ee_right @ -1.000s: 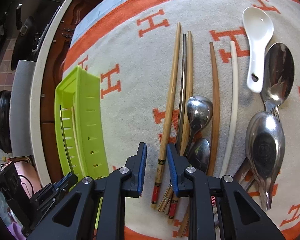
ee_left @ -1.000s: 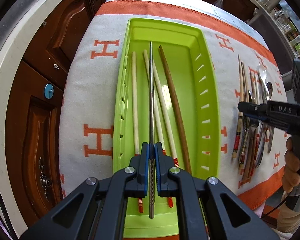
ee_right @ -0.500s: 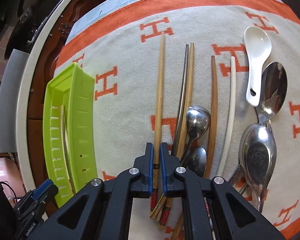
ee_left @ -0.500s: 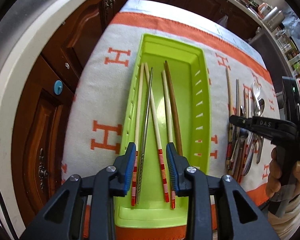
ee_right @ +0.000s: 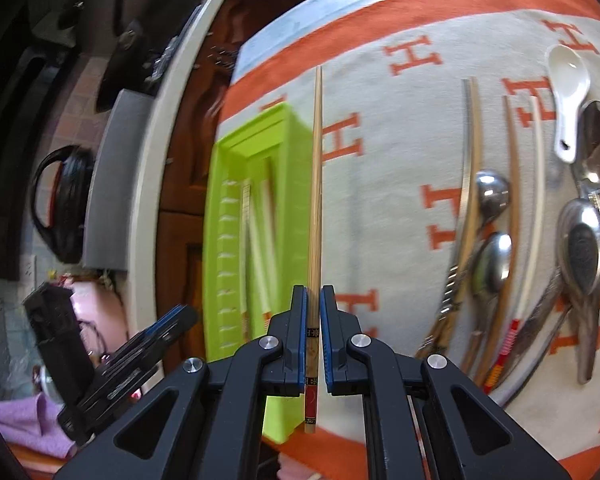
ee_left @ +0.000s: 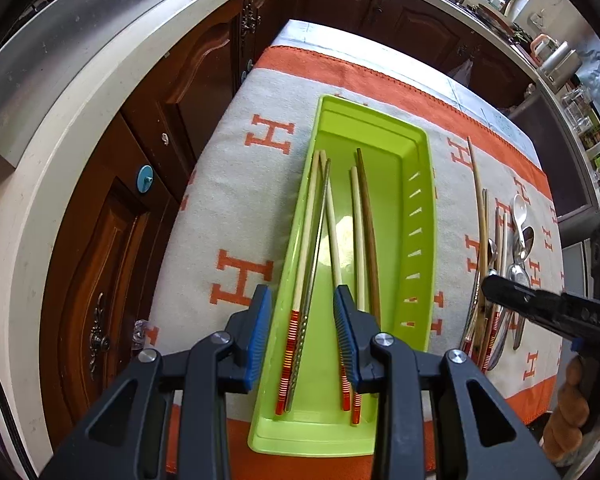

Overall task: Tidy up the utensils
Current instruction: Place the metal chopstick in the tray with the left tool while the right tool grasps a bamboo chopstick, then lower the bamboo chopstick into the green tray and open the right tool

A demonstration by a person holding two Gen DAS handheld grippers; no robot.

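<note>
Bare cloth [ee_left: 448,196] strip between green tray [ee_left: 418,216] and utensil pile [ee_left: 500,264]; tray's right half free.

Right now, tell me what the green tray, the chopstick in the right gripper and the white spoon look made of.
Green tray: plastic, glossy moulded walls with slots.
Chopstick: likely bamboo, pale matte grain, printed band.
White spoon: ceramic or melamine, smooth and shiny; cannot tell which.

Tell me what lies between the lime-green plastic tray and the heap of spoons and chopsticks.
Bare orange-lettered cloth only, in the left wrist view, between tray and heap.
</note>
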